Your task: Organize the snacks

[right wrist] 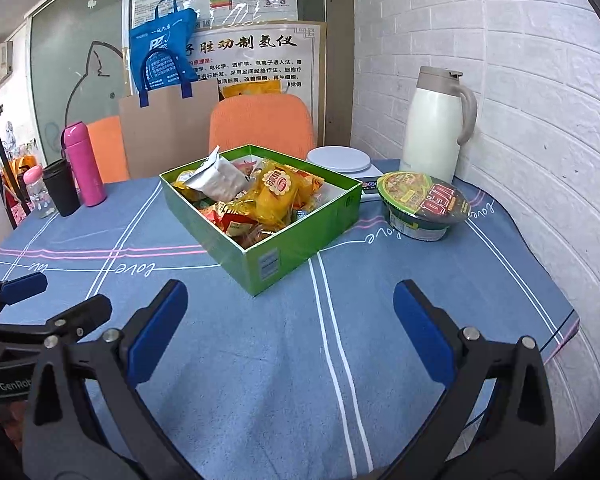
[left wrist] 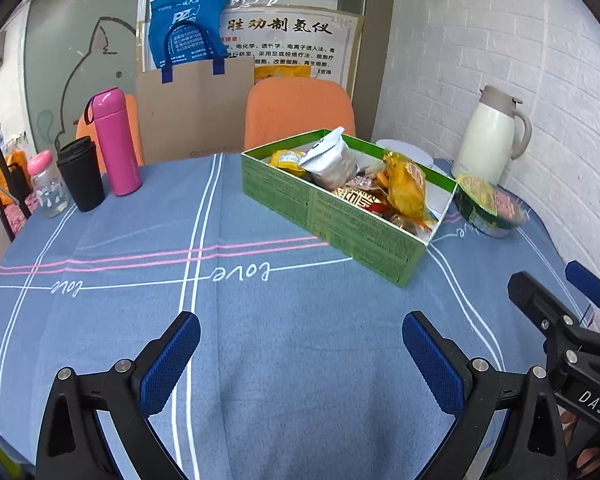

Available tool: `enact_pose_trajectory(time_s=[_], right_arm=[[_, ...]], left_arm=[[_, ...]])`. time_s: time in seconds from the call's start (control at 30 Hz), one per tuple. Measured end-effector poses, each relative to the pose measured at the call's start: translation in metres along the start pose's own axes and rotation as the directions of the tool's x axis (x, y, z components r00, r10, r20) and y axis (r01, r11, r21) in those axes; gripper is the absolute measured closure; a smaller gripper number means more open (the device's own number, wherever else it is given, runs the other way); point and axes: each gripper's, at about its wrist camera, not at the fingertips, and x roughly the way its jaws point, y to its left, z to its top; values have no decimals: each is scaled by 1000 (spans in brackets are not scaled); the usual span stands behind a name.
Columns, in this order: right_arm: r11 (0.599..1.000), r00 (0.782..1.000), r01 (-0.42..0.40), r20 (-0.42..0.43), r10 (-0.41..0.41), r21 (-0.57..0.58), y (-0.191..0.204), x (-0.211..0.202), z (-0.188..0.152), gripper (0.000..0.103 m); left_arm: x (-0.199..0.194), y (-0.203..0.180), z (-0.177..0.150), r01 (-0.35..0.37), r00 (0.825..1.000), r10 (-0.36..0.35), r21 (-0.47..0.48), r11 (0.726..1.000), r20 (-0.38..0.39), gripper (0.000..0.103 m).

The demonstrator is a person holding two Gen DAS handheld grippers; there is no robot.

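Left gripper (left wrist: 300,340): jaws spread wide, nothing between them, just hanging over bare blue tablecloth (left wrist: 300,380).
Right gripper (right wrist: 290,312): same deal, wide apart and empty, sitting close beside the left one.
Green box (right wrist: 300,248): open-topped, on the cloth well ahead of both grippers, turned so a corner points at them; slightly right of center in the left view, roughly centered in the right view.
Snacks (right wrist: 272,196): piled inside the box, mostly yellow wrappers plus a white packet (right wrist: 220,178) sticking up at the far end.
Noodle bowl (right wrist: 424,204): sealed, sits on the table just right of the box, not in it.
Scale (right wrist: 340,160): behind the box, mostly blocked by it.
Hard to see: the wrappers at the bottom of the box are a jumble, can't tell them apart. Print on the box is too small to read.
Far left: pink flask (left wrist: 114,140), black cup (left wrist: 80,174), small bottle (left wrist: 50,184).
Far right: white jug (right wrist: 436,120) by the brick wall.
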Motion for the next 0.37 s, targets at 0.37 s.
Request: enact_pose_trajectory(time_s=[0.37], right_arm=[[1000,1000,7,9,-7,3,3,-3,1,1]], left_arm=[[-17,4,-3,10,999,-10,5,1000,43,0]])
